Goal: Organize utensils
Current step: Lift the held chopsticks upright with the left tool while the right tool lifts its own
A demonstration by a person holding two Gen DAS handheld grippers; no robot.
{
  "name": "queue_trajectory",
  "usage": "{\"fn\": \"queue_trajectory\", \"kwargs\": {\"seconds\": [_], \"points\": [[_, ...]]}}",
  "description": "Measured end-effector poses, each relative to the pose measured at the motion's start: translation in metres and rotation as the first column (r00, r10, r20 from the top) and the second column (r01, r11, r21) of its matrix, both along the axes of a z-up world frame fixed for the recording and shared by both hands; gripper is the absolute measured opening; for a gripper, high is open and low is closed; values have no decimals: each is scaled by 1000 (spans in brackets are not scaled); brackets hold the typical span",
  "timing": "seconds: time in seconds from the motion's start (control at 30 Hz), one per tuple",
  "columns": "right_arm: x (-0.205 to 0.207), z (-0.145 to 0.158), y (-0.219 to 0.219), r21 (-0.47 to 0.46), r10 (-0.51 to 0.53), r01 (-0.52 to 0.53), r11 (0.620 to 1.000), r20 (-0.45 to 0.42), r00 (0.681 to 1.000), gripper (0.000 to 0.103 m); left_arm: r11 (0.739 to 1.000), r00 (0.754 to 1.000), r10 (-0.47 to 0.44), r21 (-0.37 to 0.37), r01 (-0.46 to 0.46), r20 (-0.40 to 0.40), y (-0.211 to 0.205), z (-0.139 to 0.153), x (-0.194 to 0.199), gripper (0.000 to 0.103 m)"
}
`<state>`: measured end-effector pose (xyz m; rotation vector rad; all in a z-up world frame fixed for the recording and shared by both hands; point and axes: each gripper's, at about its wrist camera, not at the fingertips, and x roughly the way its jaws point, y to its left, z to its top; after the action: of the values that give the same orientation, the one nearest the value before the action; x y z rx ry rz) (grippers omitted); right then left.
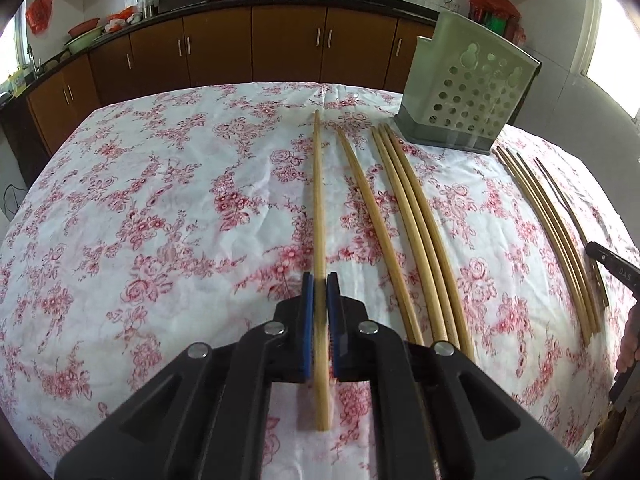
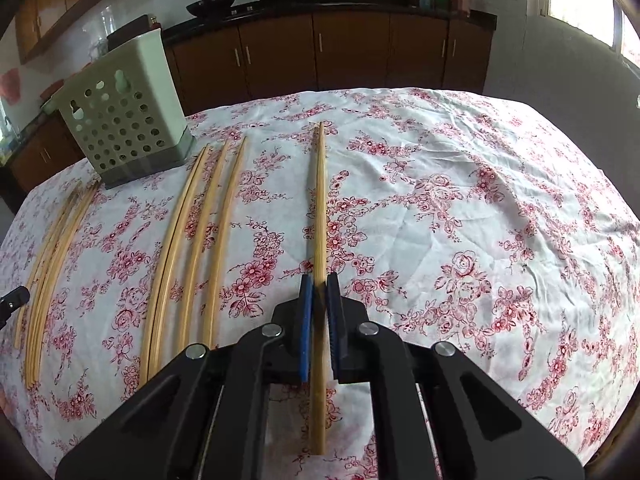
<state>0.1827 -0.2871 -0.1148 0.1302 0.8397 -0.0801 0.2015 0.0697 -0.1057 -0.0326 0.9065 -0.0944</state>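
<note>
Bamboo chopstick [image 1: 319,200]: we are clamping it in our left tool [image 1: 319,280].
Right tool [image 2: 319,280]: we are gripping another chopstick [image 2: 320,208].

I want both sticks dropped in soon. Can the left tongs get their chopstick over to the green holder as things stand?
Probably yes. The left tongs are shut on a chopstick, and only loose chopsticks lying flat separate them from the green holder.
</note>
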Motion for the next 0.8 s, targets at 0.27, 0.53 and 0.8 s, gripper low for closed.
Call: {"fn": "queue_trajectory", "kwargs": {"seconds": [0.27, 0.53, 0.8], "points": [[-1, 0, 4, -22, 7, -7, 1000, -4, 1000, 8, 1000, 1000, 9, 17, -9, 6, 0, 0, -4, 9], [-5, 9, 2, -23, 7, -6, 1000, 30, 1000, 8, 1000, 1000, 2, 28, -2, 1, 3, -1, 0, 8], [-27, 69, -8, -36, -7, 16, 999, 236, 972, 8, 999, 981, 35, 7, -37, 192, 12, 70, -15, 8]]}}
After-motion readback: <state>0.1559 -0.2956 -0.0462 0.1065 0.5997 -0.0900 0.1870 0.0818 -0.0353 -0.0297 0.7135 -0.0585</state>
